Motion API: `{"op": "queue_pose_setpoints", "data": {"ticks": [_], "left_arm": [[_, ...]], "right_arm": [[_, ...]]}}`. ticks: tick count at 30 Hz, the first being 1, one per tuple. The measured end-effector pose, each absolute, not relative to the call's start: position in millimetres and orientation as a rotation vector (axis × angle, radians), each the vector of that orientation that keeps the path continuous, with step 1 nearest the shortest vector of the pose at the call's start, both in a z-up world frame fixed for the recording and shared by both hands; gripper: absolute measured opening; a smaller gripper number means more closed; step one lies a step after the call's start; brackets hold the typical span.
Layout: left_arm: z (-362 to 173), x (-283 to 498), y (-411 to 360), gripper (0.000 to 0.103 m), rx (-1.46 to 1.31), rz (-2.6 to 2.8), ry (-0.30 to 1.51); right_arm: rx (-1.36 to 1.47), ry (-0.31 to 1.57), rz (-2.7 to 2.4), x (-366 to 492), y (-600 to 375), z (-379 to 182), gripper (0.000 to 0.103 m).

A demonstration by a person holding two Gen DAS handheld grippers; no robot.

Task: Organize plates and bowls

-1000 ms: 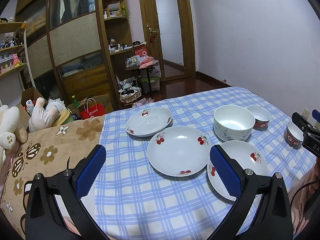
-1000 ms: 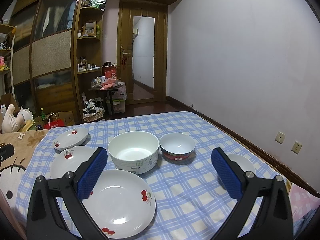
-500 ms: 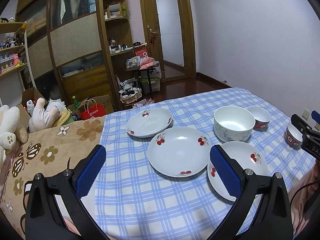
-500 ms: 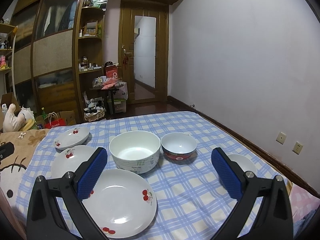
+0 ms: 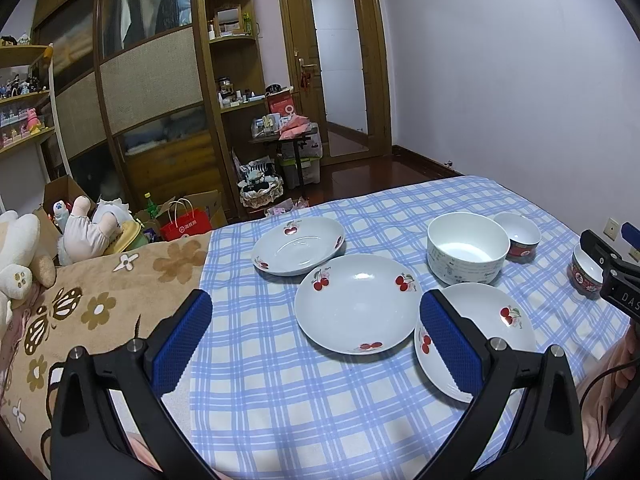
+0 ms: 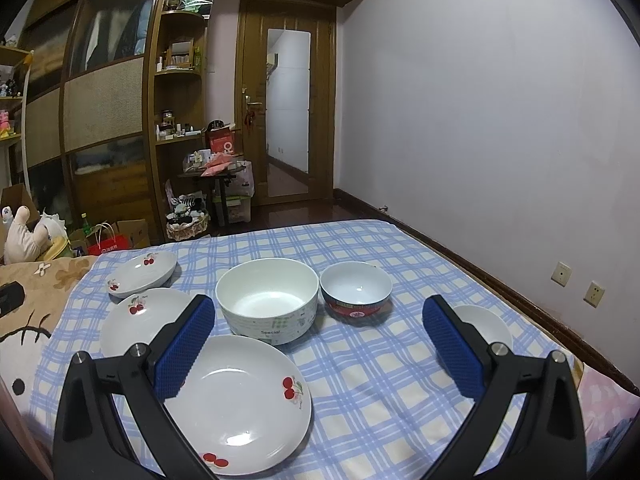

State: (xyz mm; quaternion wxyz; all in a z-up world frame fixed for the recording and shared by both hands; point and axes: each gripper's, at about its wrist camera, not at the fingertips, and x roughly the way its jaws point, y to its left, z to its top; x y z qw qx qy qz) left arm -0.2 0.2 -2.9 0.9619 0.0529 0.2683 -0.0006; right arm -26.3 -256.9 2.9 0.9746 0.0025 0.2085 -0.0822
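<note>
Six dishes lie spread on the blue checked cloth (image 5: 320,400) over the bed, none stacked yet, so we judge the sorting not begun. In the left wrist view the middle cherry plate (image 5: 354,304) sits at twelve o'clock from our left claw (image 5: 316,344), the far cherry plate (image 5: 298,245) at eleven o'clock beyond it, and the near cherry plate (image 5: 480,336) at two o'clock, partly behind the claw's right finger. The big white bowl (image 6: 267,300) stands at twelve o'clock from our right claw (image 6: 318,346), the red-banded bowl (image 6: 356,294) just beside it at one o'clock, and a small bowl (image 6: 484,322) at two o'clock behind the finger. Both claws hang spread wide and empty above the cloth. Against the views a second back almost nothing has shifted: the right claw has crept slightly nearer the big bowl, the left has barely stirred. We read that as settling before a first pick, likely a plate to stack onto another.
</note>
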Motion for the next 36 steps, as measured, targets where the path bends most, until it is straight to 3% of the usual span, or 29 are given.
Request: {"op": "queue_pose_setpoints", "data": {"ticks": [20,36], "left_arm": [[6,8,9,0.102,0.144,0.051,0.554],[-5,94,20,0.102,0.170,0.095,0.737]], "right_arm": [[-0.058,0.422,-0.125,-8,-243,13,0.103],[-0.116,0.515,0.108,72,-181,19,0.103]]}}
